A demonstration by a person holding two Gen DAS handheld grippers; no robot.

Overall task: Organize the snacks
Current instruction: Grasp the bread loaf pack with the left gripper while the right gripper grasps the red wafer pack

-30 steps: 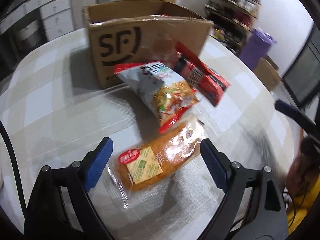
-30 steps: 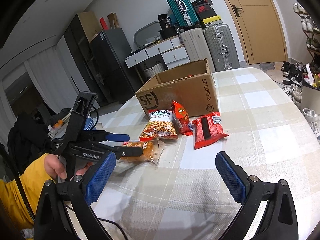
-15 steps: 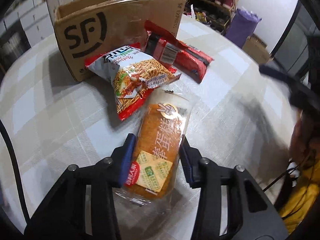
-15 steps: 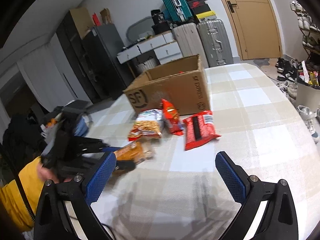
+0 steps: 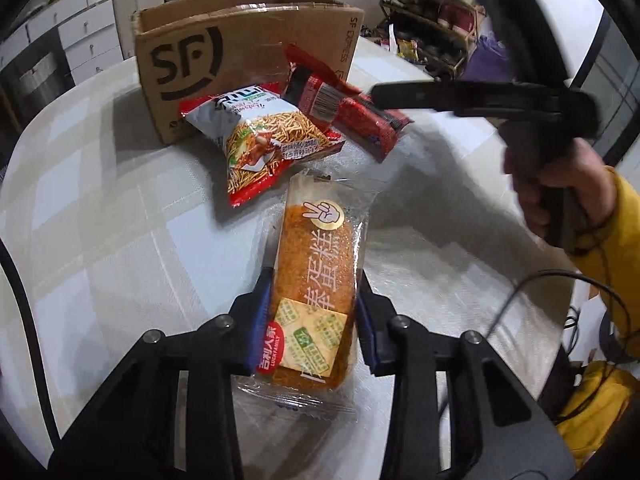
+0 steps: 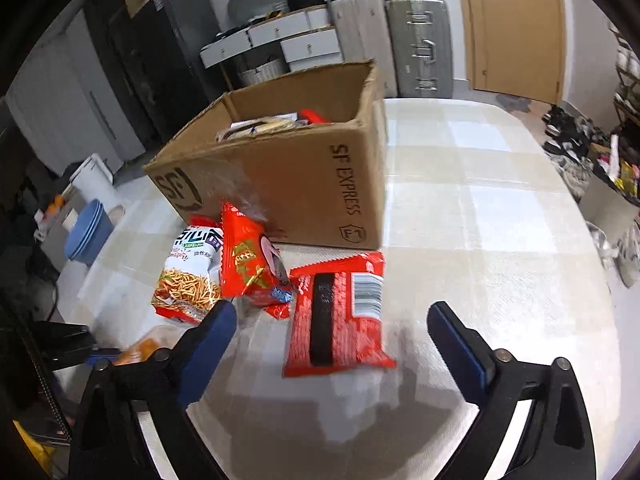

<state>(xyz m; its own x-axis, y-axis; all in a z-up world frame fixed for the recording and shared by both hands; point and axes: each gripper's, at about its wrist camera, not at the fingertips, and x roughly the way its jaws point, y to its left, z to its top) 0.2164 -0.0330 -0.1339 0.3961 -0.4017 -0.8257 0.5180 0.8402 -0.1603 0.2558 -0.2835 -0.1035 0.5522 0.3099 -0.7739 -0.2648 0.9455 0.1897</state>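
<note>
Left gripper [image 5: 314,312]: I have its closing jaws pressed on the sides of the orange cake in clear wrap [image 5: 316,280]. Right gripper [image 6: 332,340]: jaws apart and narrowing, over the flat red foil packet [image 6: 336,312], which is not yet pinched. Some packets already lie inside the brown cardboard box [image 6: 304,184]; four remain on the checked tablecloth [image 6: 500,240], including the noodle-snack bag [image 6: 192,276] and red pouch [image 6: 244,260].
</note>
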